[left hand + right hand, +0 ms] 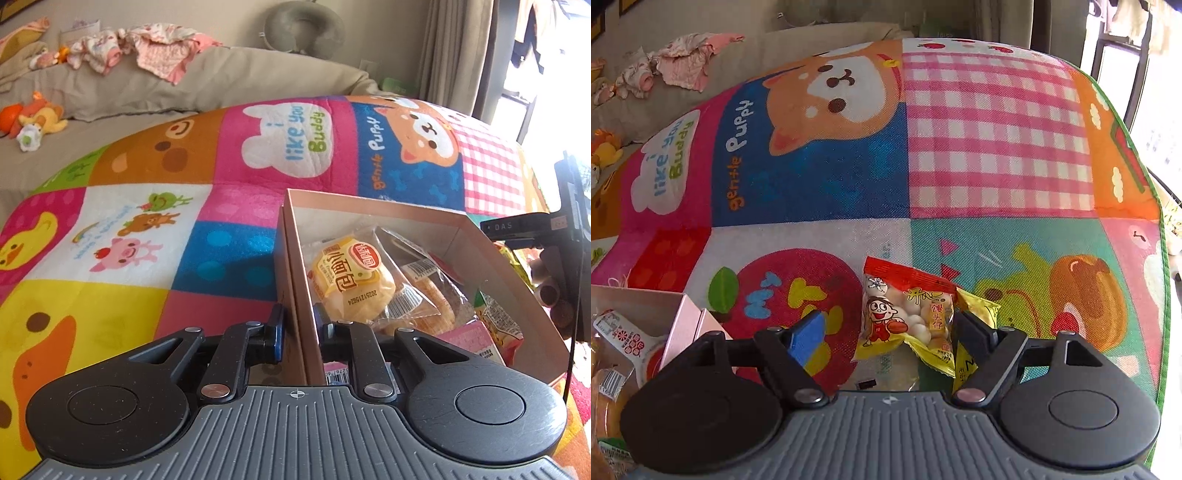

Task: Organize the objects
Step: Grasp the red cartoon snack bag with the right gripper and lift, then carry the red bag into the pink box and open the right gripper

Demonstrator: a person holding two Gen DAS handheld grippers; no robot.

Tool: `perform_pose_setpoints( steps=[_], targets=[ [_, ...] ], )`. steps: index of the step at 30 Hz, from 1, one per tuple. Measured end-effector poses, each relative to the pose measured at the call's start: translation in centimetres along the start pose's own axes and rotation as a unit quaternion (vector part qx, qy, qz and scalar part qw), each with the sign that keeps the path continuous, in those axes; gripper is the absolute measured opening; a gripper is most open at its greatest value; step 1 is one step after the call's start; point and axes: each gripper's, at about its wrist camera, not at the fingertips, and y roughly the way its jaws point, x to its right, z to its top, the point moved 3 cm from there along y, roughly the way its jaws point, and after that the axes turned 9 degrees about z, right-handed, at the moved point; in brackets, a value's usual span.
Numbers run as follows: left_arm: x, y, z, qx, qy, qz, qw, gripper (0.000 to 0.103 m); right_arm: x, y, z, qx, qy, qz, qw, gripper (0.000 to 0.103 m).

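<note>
Pink cardboard box (369, 210) sits open on a patchwork cartoon play mat (147, 221), the landmark here. Left gripper (299, 328) clamps the box's left wall, one finger outside, one inside, jaws narrow and pressing the cardboard. Inside the box: a yellow-wrapped bun (351, 280) with red logo and Chinese lettering near the left wall, clear-wrapped pastries (424, 291) beside it toward the right, more packets at the near end. Right gripper (890, 328) is just right of the box, jaws wide, over a snack bag (905, 314) lying on the mat: red top, yellow bottom, clear window showing small pale round balls, cartoon kid printed. Fingers flank the bag; pads not pressing it. A second yellow packet (979, 306) lies partly under the bag.
</note>
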Motion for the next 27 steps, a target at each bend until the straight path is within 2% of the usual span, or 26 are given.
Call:
perform_pose_setpoints(
  steps=[3,5,6,11,17,22,27],
  targets=[
    [-0.2,0.1,0.1,-0.003,-0.009,-0.005,0.9999,0.019,0.1,1.2,0.9,-0.001,-0.002,-0.003,1.000,0.081],
    [-0.3,0.1,0.0,-0.002,-0.012,-0.007,0.9999,0.019,-0.2,1.8,1.0,-0.010,-0.016,-0.007,1.000,0.069],
    [-0.3,0.1,0.0,-0.002,-0.013,-0.007,0.9999,0.019,-0.3,1.7,1.0,-0.012,-0.026,-0.015,0.999,0.057],
    [-0.3,0.1,0.1,-0.004,-0.020,-0.007,0.9998,0.019,-0.6,-1.1,0.4,0.004,-0.043,-0.003,0.999,0.055],
    [-0.2,0.1,0.0,-0.006,-0.026,-0.001,0.9996,0.018,-1.0,-8.5,-1.3,0.031,-0.050,0.040,0.997,0.055],
    [0.1,-0.1,0.0,-0.008,-0.022,0.009,0.9997,0.017,-1.7,-15.1,-5.8,0.026,-0.061,0.072,0.995,0.055],
    [0.3,0.0,-0.4,-0.020,-0.019,0.019,0.9995,0.016,-2.3,-19.0,-11.3,-0.003,-0.056,0.095,0.994,0.055]
  ],
)
